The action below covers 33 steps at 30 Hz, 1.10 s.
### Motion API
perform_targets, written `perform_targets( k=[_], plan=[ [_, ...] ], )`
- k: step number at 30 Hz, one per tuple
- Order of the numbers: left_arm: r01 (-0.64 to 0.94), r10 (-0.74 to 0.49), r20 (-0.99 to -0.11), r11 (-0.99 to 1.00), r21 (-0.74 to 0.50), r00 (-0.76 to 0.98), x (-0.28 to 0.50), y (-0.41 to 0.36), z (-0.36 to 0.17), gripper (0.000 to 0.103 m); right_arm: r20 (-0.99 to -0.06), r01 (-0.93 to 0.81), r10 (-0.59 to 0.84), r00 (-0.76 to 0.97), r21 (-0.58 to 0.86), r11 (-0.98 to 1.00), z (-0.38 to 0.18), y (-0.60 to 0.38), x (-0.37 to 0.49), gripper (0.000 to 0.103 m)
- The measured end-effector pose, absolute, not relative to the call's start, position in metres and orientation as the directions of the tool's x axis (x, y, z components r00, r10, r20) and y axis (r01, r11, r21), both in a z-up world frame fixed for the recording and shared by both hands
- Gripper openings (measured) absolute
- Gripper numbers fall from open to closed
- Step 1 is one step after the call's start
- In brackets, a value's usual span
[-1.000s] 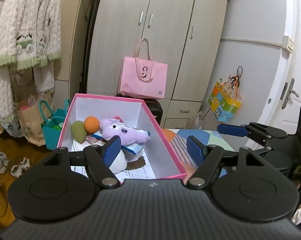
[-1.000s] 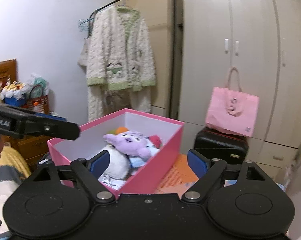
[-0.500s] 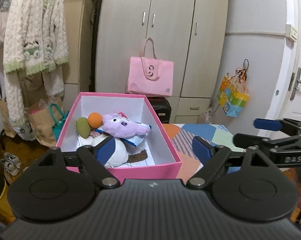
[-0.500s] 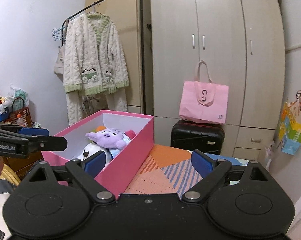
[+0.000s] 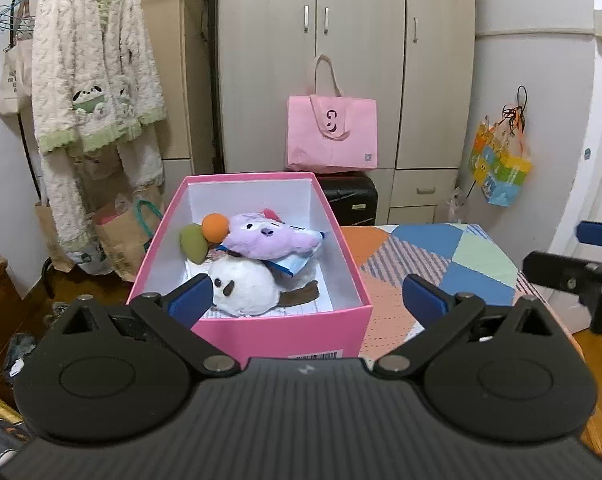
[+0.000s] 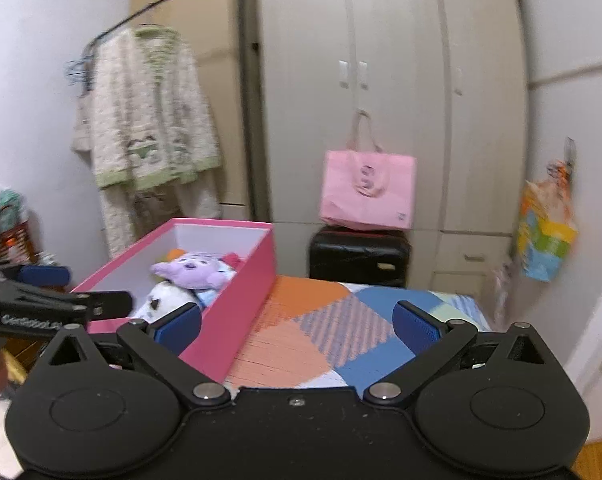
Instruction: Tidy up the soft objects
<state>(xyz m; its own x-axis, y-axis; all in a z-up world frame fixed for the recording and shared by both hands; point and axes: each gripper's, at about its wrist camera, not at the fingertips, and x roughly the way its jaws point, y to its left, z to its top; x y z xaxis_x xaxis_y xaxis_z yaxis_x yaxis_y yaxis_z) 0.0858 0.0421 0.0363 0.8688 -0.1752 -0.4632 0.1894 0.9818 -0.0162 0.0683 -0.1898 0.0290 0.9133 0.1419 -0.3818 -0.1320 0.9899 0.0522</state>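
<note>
Over on the far left a fluffy cream robe [image 5: 97,92] hangs on a rail, paper bags [image 5: 117,236] on the floor beneath it. Next comes the pink box [image 5: 261,336], sitting at the left edge of a patchwork-covered table [image 5: 457,264]. Inside it, at the back left, an olive-green soft piece [image 5: 193,243] touches an orange ball [image 5: 215,227]. A purple plush [image 5: 269,238] lies across the middle, resting on top of a white plush with dark patches [image 5: 243,288]; something blue and white [image 5: 295,264] pokes out from under the purple one. The left gripper [image 5: 307,300] hangs just in front of the box's near wall, its blue pads spread wide, nothing between them. Behind the box, a pink tote bag [image 5: 332,132] sits on a black suitcase [image 5: 351,200] against the wardrobe [image 5: 341,40]. A colourful bag [image 5: 501,172] hangs on the wall further right. The right gripper [image 6: 297,324] is held over the table just right of the box, also spread wide and empty; its view is blurred.
</note>
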Motion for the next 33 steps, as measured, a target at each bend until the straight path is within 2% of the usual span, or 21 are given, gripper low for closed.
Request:
perform_targets(
  k=[4,8,11,18,22,33],
  plan=[
    [0.169,-0.162,-0.445,0.985,-0.026,0.881,0.080,0.043,0.038,0.103,-0.392,-0.070,0.085,0.916,0.052,0.996,0.030,-0.193,0.060,0.103],
    [0.192,-0.160,-0.443,0.981,0.029,0.882,0.077,0.035,0.035,0.103,-0.391,-0.091,0.143,0.909,0.149,0.985,0.029,-0.204,0.051,0.103],
    [0.169,-0.145,-0.447,0.985,0.015,0.883,0.076,0.033,0.030,0.103,-0.380,-0.092,0.161,0.911,0.192,0.977,0.026,-0.211,0.045,0.103],
    [0.105,-0.087,-0.439,0.994,0.016,0.894,0.073,0.031,0.021,0.103,-0.362,-0.056,0.097,0.927,0.120,0.991,0.022,-0.208,0.039,0.103],
    [0.114,-0.095,-0.450,0.993,0.015,0.888,0.073,0.028,0.016,0.103,-0.358,-0.046,0.063,0.932,0.056,0.997,0.019,-0.198,0.038,0.103],
    [0.123,-0.096,-0.442,0.992,0.033,0.892,0.065,0.019,0.011,0.103,-0.368,0.004,0.009,0.930,0.036,0.999,0.011,-0.200,0.046,0.103]
  ],
)
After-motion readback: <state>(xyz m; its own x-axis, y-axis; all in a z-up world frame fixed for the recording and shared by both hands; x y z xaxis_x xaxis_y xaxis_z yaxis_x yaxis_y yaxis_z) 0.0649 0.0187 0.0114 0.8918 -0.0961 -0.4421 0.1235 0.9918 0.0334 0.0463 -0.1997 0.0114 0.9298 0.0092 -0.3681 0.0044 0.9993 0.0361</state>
